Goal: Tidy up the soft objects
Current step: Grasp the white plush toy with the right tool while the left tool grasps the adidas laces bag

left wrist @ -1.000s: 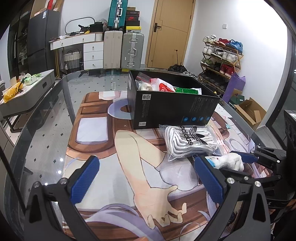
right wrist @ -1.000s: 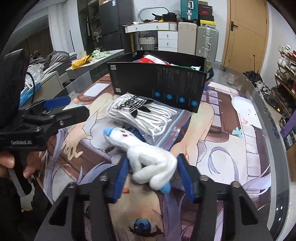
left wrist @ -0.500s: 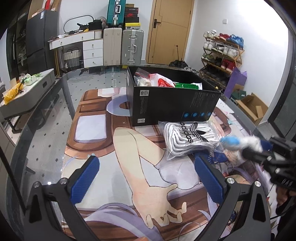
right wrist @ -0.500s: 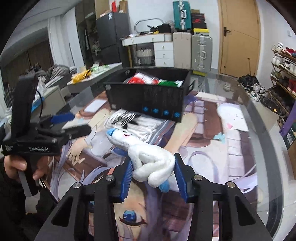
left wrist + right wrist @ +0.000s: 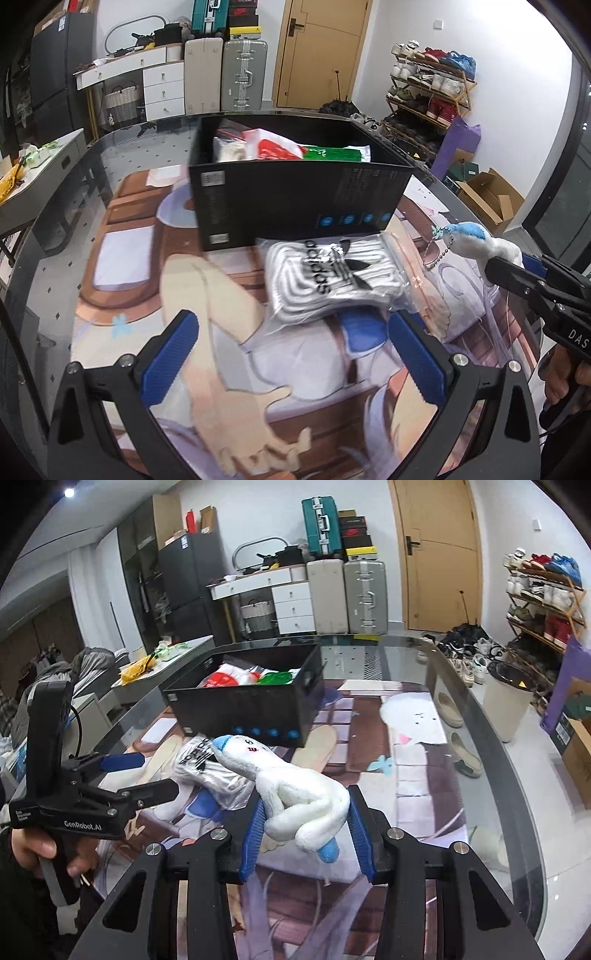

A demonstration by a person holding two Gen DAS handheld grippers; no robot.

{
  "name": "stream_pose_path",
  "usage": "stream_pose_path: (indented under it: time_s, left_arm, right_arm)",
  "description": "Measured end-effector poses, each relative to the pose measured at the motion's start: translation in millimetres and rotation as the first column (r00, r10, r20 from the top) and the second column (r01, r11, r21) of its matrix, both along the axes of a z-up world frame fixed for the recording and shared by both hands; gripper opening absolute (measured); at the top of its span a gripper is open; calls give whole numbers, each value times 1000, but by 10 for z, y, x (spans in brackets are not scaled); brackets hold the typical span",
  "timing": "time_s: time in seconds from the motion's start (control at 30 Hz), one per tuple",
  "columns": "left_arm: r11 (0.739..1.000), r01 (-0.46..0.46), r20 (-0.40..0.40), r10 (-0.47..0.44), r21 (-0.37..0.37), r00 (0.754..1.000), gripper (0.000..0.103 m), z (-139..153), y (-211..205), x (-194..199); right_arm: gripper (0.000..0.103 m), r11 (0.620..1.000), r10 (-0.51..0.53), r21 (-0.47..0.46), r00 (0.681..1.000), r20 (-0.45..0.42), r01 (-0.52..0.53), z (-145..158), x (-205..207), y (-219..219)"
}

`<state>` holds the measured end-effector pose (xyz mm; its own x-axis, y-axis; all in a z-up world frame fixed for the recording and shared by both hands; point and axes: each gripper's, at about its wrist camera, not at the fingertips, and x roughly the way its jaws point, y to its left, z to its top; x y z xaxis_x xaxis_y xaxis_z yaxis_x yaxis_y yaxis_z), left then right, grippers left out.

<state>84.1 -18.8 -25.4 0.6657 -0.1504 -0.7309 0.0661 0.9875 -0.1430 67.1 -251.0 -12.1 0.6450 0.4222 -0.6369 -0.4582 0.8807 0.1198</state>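
printed mat (image 5: 417, 771) below; right gripper (image 5: 306, 834) clamps white plush (image 5: 295, 790), black box (image 5: 255, 709) at 11 o'clock; left gripper (image 5: 295, 354) gapes wide.

White walls, wooden door (image 5: 317, 55), shoe rack (image 5: 430, 88), suitcases (image 5: 243, 74).

The right claw (image 5: 304, 834) has lifted the plush toy (image 5: 295, 786) off the table.

My left tool (image 5: 295, 354) hung wide apart above the counter (image 5: 74, 192). The bagged socks (image 5: 332, 277) lay touching the black box (image 5: 295, 199); my right tool (image 5: 517, 269) gripped the white plush (image 5: 476, 240).
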Motion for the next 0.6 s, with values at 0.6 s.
stream_pose_path:
  time_s: [0.6]
  left_arm:
    - [993,57,-66,-50,107,997,103,-43,-570,467]
  right_arm:
    - [43,996,-86,21,996,-16,86,-34,150,-260]
